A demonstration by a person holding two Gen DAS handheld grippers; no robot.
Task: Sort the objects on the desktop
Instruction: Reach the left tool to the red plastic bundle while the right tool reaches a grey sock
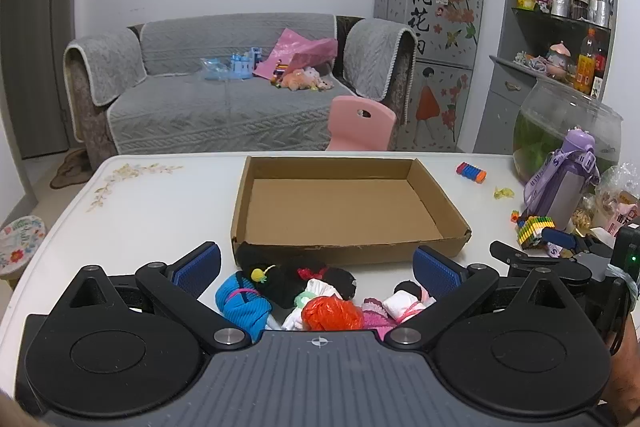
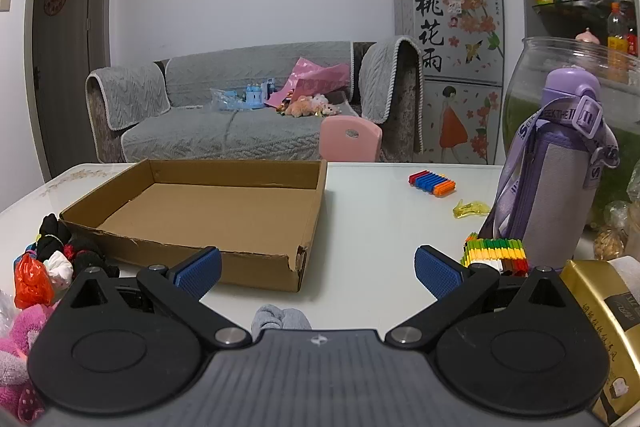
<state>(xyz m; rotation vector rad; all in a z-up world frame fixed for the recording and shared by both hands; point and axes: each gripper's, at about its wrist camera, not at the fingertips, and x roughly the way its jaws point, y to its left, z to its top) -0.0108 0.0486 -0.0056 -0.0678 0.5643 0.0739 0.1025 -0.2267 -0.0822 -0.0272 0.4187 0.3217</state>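
An empty cardboard tray [image 1: 438, 205] [image 2: 280, 269] lies on the white table [image 1: 160, 211] [image 2: 380, 227]. In front of it sits a heap of rolled socks [image 1: 312, 291] [image 2: 52, 259]: blue, black, white, orange and pink. My left gripper [image 1: 318, 267] hovers open just above that heap, nothing pinched between its blue pads. My right gripper [image 2: 318, 269] is also open, near the tray's front right corner, with a grey sock [image 2: 280, 319] lying on the table low between its arms. The right gripper [image 1: 560, 251] shows at the right edge of the left wrist view.
A striped block strip [image 1: 471, 171] [image 2: 432, 183], a yellow clip [image 1: 503, 192] [image 2: 472, 207] and a multicoloured block stack [image 1: 534, 229] [image 2: 494, 253] lie right of the tray. A purple bottle [image 2: 556, 179], a glass bowl [image 1: 568, 123] and a gold box [image 2: 596, 315] crowd the right side.
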